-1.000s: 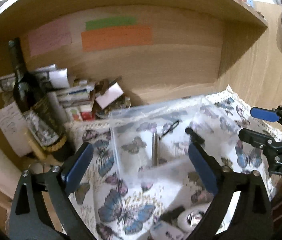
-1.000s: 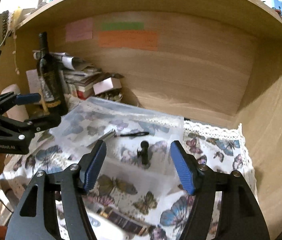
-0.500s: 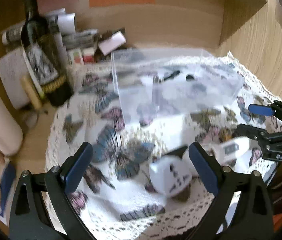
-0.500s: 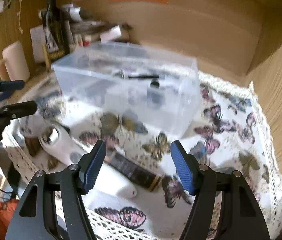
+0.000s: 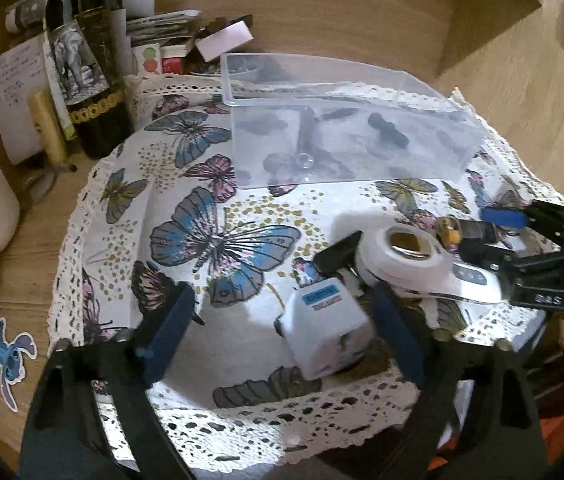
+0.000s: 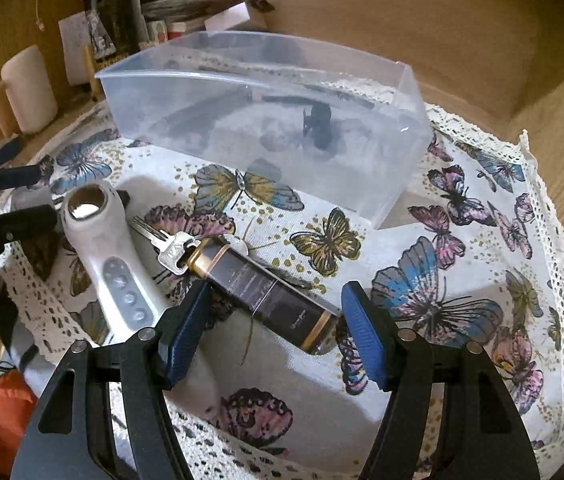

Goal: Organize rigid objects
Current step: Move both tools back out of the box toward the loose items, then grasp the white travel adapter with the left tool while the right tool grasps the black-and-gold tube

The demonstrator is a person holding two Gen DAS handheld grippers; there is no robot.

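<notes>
A clear plastic box [image 5: 346, 120] [image 6: 265, 120] stands at the back of the butterfly cloth [image 5: 217, 240] with a few dark small items inside. In front lie a white cube [image 5: 328, 330], a white handheld device [image 6: 109, 256] [image 5: 406, 256], a dark cylinder with gold rings [image 6: 269, 292] and keys [image 6: 169, 250]. My left gripper [image 5: 282, 328] is open, the cube just inside its right finger. My right gripper [image 6: 277, 328] is open, low over the dark cylinder, which lies between its fingers.
A dark wine bottle [image 5: 85, 60], papers and small boxes [image 5: 169, 40] crowd the back left of the wooden alcove. A cream mug [image 6: 25, 88] stands at the left. The wooden side wall [image 6: 554, 80] rises at the right.
Both grippers pulled back and tilted down from the clear box to the loose objects at the cloth's front. The cube and cylinder now sit between the fingers.
</notes>
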